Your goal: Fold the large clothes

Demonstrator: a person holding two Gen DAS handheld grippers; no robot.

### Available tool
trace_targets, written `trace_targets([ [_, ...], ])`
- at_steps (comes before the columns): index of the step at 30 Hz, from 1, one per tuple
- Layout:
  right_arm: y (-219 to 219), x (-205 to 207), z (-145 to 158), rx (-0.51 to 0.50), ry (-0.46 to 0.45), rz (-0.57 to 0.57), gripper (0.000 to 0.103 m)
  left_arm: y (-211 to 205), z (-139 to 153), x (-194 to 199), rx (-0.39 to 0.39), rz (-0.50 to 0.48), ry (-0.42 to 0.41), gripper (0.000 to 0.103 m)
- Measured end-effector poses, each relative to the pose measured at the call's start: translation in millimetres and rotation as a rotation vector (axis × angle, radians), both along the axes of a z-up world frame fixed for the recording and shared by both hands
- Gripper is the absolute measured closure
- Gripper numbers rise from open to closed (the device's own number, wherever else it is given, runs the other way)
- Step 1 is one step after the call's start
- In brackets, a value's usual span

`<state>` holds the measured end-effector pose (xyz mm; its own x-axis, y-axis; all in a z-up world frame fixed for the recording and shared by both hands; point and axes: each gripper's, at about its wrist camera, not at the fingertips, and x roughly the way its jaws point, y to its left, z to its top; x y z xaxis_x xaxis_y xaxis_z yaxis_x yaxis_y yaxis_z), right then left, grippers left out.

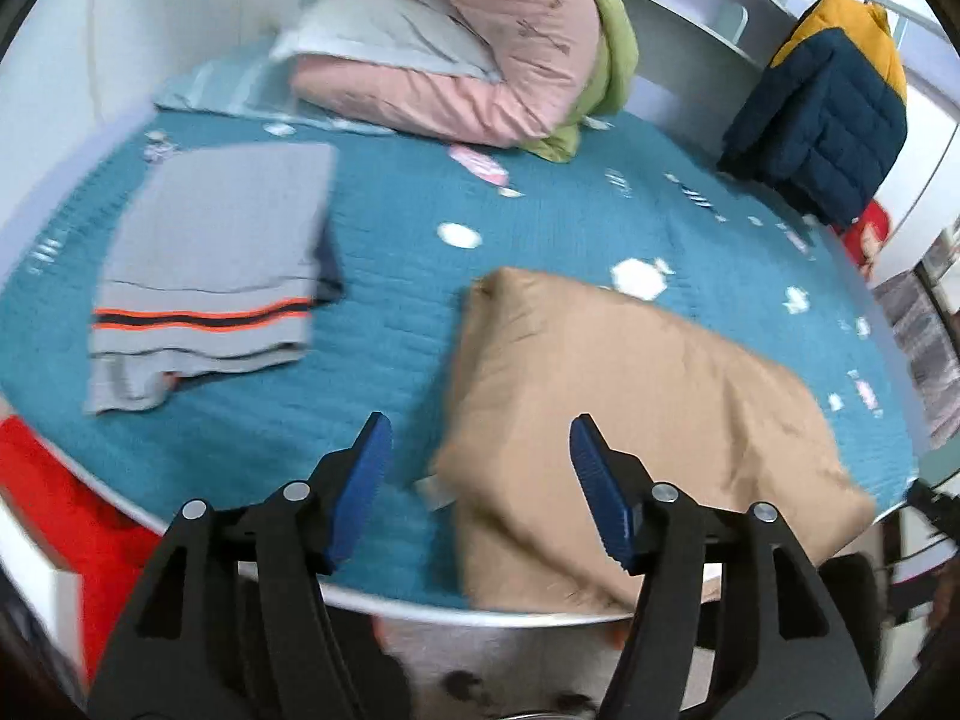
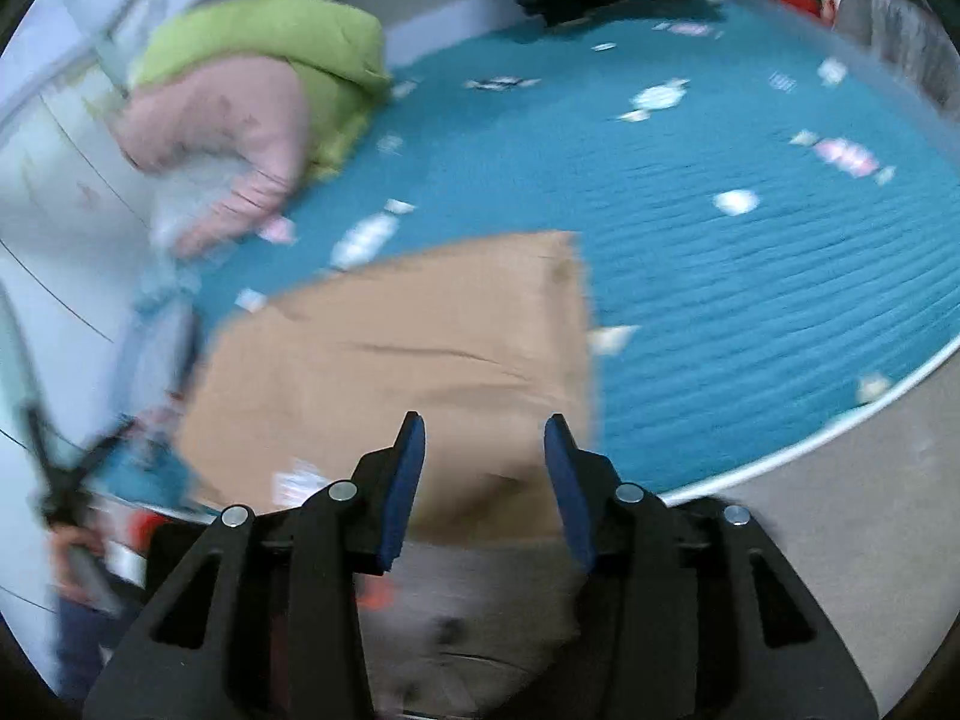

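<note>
A tan garment point(image 1: 636, 408) lies folded on the teal bedspread point(image 1: 420, 276), its near part hanging past the bed's front edge. My left gripper point(image 1: 477, 438) hovers open over the garment's left edge, its blue pads apart and gripping nothing. In the right wrist view the same tan garment point(image 2: 408, 354) fills the middle, and my right gripper point(image 2: 486, 438) stands open above its near right corner, pads clear of the cloth. A folded grey sweater point(image 1: 216, 252) with orange and black stripes rests at the left of the bed.
A pink and green duvet point(image 1: 480, 60) with a grey pillow is piled at the bed's head. A navy and yellow puffer jacket point(image 1: 822, 120) hangs at the far right. Something red point(image 1: 72, 510) sits beside the bed at the left. A hand with the other gripper point(image 2: 72, 510) shows at left.
</note>
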<state>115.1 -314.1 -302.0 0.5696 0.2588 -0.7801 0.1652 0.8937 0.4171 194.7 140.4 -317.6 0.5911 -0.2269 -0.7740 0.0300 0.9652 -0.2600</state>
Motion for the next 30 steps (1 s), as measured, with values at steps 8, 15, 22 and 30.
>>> trace_targets([
  [8,-15,56,-135,-0.03,0.355,-0.138,0.103,-47,-82,33,0.077,-0.047,0.291,0.04],
  [15,-23,67,-139,-0.07,0.371,-0.121,0.103,-41,-108,21,0.006,-0.01,0.327,0.036],
  [22,38,86,-68,-0.097,0.178,-0.003,0.099,-13,-87,13,-0.097,0.032,0.251,0.035],
  [30,129,213,-68,-0.098,0.101,0.134,0.101,14,-81,-8,-0.237,0.124,0.164,0.027],
])
